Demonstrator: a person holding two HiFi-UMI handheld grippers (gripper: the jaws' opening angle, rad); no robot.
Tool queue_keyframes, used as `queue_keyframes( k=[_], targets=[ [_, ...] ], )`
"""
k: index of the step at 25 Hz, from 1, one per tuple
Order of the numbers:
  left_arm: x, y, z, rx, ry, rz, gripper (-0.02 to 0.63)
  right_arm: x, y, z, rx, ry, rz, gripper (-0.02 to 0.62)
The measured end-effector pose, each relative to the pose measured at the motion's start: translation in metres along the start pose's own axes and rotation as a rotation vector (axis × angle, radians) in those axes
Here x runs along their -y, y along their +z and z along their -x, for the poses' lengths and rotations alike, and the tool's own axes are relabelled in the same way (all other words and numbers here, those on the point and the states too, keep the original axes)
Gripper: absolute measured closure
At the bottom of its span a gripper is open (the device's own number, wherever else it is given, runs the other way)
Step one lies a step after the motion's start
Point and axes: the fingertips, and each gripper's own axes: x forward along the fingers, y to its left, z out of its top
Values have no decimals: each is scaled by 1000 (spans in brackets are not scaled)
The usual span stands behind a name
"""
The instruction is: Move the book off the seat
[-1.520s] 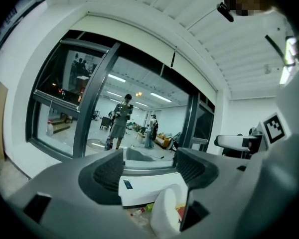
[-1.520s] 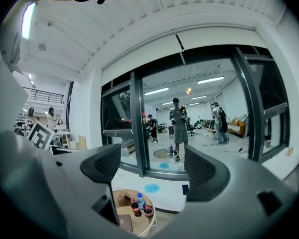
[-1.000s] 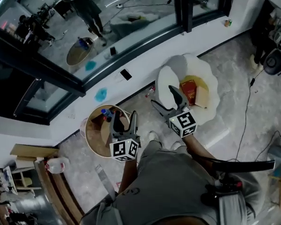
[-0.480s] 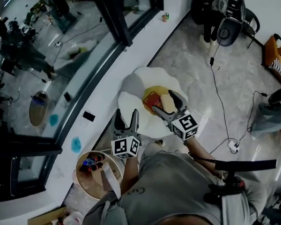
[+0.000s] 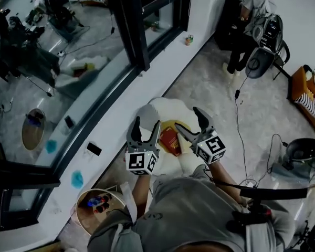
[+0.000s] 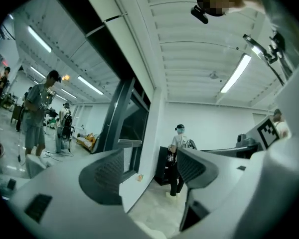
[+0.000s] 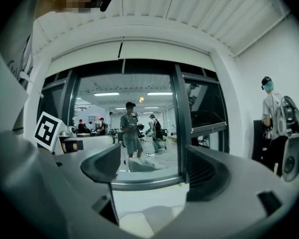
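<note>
Left hand-held gripper point(image 5: 147, 124), right hand-held gripper point(image 5: 187, 118) agape, empty, above book point(image 5: 169, 139) central on seat point(image 5: 165, 106)

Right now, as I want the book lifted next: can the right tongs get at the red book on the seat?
Probably yes. The right tongs stand open and empty close to the red book, which lies uncovered on the white seat, with nothing between them in the head view.

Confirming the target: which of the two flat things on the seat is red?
The book, on the yellow middle of the seat; the tan thing beside it is partly hidden by the right gripper.
</note>
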Motion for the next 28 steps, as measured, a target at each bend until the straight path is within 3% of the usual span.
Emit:
queue_keyframes(
  k=[4,9,15,17,24,28],
  targets=[
    [-23,-7,14,-12,106,38,262,-6,8,-33,19,84,-12,186],
    [-41,-5,30,5,283,25,262,-17,-1,-72,-19,251,-48,186],
    [-45,-22,50,7,519,123,262,-12,6,-91,-20,380,-76,186],
    [-42,-22,47,4,536,118,262,-5,7,-95,-11,390,-96,186],
    [-47,11,23,49,486,4,262,0,9,-104,16,388,-106,186],
    [-54,10,10,46,457,-5,262,-4,8,-105,22,398,-105,186]
  ],
)
